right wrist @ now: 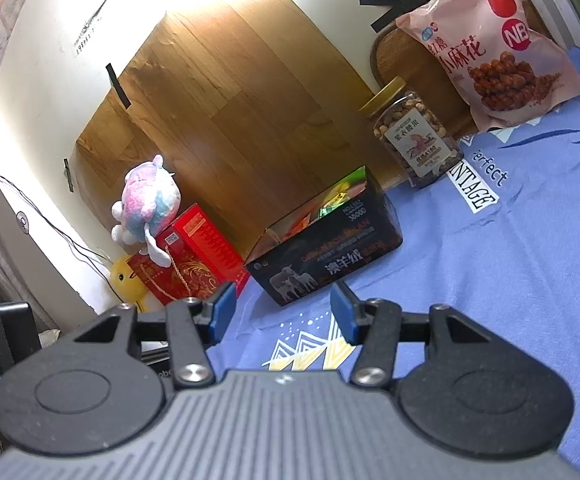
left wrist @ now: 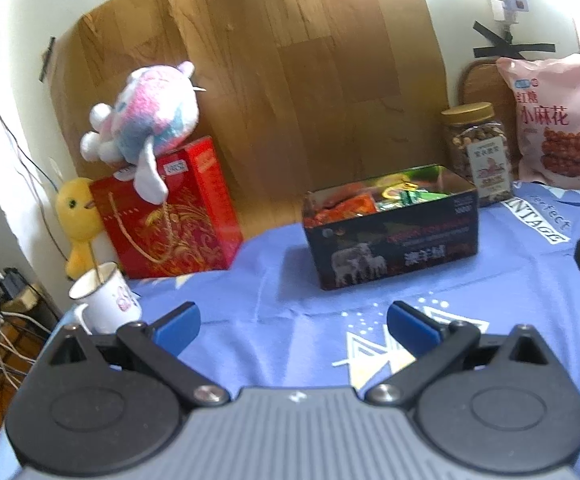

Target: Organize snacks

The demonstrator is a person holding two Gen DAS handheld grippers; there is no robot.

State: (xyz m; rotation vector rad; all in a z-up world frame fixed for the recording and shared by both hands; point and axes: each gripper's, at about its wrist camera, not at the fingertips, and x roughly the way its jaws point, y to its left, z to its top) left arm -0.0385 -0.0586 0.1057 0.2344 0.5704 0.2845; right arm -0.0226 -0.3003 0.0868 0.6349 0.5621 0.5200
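Snack box [left wrist: 392,228] well beyond both empty, parted tongs [left wrist: 293,326] [right wrist: 281,312]

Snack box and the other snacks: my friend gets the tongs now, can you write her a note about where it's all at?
Left tongs: open, empty, hovering over the blue cloth.
Right tongs: open, empty, also above the cloth.
Black snack box: mid-cloth, lid off, small packets already inside.
Nut jar and pink snack bag: standing behind the box at the right, outside it.
Left to do, probably: tidy the jar and bag.
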